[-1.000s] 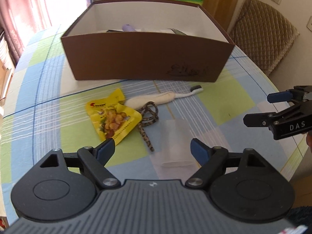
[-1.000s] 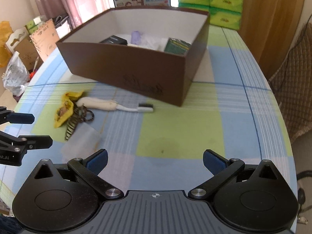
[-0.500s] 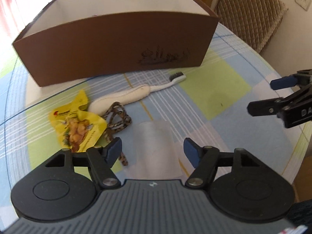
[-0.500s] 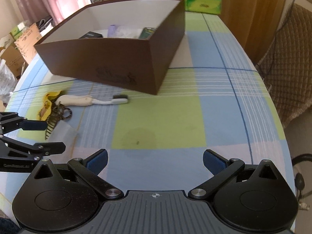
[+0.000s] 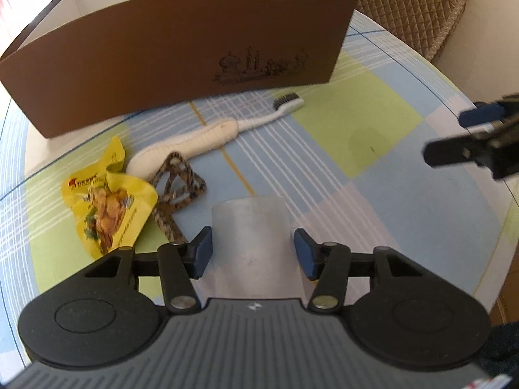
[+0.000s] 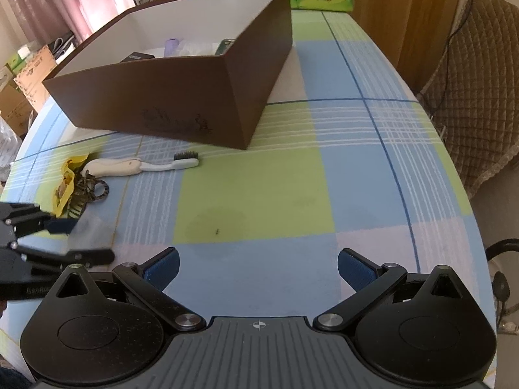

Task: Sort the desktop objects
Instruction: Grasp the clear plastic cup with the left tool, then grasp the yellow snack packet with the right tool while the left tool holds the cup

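Left wrist view showed the left gripper (image 5: 253, 253) low in the frame with its jaws spread, 1 blue pad on each side of a frosted translucent cup (image 5: 251, 227) that lay on the checked tablecloth (image 5: 405, 194); whether the pads touched the cup could not be told, though a sliver of gap seemed to show on both sides. Just left of the cup lay a leopard-print hair tie (image 5: 176, 188), and left of that a yellow snack packet (image 5: 107, 204). A white toothbrush (image 5: 214, 136) stretched from beside the packet toward the upper right, its dark bristles near the front wall of the brown box (image 5: 162, 64), which filled the upper part of the frame. At the right edge the right gripper (image 5: 454, 136) hung above the cloth with its fingers apart, holding nothing.

Right wrist view had the right gripper (image 6: 258, 269) at the bottom, wide apart over bare cloth. The box (image 6: 194, 97) sat in the upper left with a few small items inside. The left gripper (image 6: 81, 240) showed at the left edge, around the cup (image 6: 92, 230).
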The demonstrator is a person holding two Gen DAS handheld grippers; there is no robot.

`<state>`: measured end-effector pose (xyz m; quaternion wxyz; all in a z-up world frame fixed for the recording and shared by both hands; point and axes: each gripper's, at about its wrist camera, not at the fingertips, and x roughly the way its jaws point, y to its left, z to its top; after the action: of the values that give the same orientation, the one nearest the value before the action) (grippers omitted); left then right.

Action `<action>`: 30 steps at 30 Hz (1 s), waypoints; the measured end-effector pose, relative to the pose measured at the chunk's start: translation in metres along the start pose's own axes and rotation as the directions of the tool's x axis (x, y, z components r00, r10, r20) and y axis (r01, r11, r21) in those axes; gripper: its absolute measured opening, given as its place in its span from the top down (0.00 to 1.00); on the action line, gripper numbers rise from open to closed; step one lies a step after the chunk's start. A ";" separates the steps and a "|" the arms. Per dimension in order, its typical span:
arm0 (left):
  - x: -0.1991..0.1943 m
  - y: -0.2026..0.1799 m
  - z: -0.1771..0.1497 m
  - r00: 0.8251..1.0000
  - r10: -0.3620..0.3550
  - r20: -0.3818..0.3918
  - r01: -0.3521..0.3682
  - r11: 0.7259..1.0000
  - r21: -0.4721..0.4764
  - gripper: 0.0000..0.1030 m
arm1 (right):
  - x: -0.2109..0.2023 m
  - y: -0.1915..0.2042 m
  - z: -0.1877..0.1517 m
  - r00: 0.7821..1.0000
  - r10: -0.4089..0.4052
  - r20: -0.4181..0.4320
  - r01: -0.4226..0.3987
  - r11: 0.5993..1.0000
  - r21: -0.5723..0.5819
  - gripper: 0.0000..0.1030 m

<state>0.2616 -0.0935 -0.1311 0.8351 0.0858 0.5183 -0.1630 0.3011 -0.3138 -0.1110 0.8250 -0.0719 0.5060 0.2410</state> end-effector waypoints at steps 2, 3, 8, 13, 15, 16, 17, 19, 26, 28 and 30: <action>-0.005 0.000 -0.008 1.000 -0.007 -0.003 0.007 1.000 0.004 0.53 | 0.002 0.005 0.002 1.000 0.010 0.002 -0.010 1.000 -0.009 0.02; -0.008 0.000 -0.013 1.000 -0.009 -0.005 0.009 1.000 0.004 0.53 | 0.002 0.008 0.003 1.000 0.016 0.003 -0.016 1.000 -0.014 0.02; -0.027 0.015 -0.036 1.000 0.016 -0.005 -0.016 0.999 -0.031 0.53 | 0.007 0.027 0.011 0.997 0.069 0.022 -0.068 0.997 -0.040 0.02; -0.049 0.045 -0.054 0.998 0.067 0.005 -0.066 0.992 -0.110 0.53 | 0.011 0.057 0.025 0.985 0.166 0.047 -0.161 0.983 -0.093 0.02; -0.055 0.057 -0.061 0.996 0.092 0.010 -0.090 0.986 -0.140 0.53 | 0.013 0.072 0.031 0.979 0.195 0.056 -0.187 0.974 -0.125 0.02; -0.058 0.064 -0.064 0.994 0.104 0.011 -0.101 0.982 -0.158 0.53 | 0.016 0.079 0.034 0.977 0.206 0.060 -0.196 0.971 -0.139 0.02; -0.060 0.070 -0.067 0.993 0.116 0.011 -0.112 0.978 -0.174 0.53 | 0.018 0.088 0.036 0.974 0.220 0.061 -0.208 0.965 -0.157 0.02; -0.064 0.082 -0.072 0.990 0.144 0.011 -0.138 0.968 -0.210 0.53 | 0.022 0.104 0.042 0.967 0.250 0.058 -0.234 0.952 -0.197 0.02; -0.078 0.129 -0.086 0.973 0.230 0.012 -0.214 0.923 -0.321 0.53 | 0.037 0.154 0.057 0.940 0.336 0.056 -0.303 0.899 -0.316 0.14; -0.080 0.140 -0.088 0.969 0.245 0.010 -0.227 0.911 -0.345 0.53 | 0.044 0.166 0.062 0.931 0.361 0.045 -0.326 0.883 -0.338 0.19; -0.082 0.152 -0.092 0.966 0.258 0.011 -0.236 0.900 -0.365 0.53 | 0.052 0.177 0.066 0.926 0.378 0.026 -0.345 0.870 -0.352 0.30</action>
<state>0.2060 0.0917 -0.1031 0.8655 -0.0088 0.4992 0.0398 0.2904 -0.1184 -0.1023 0.7631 -0.1063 0.4216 0.4781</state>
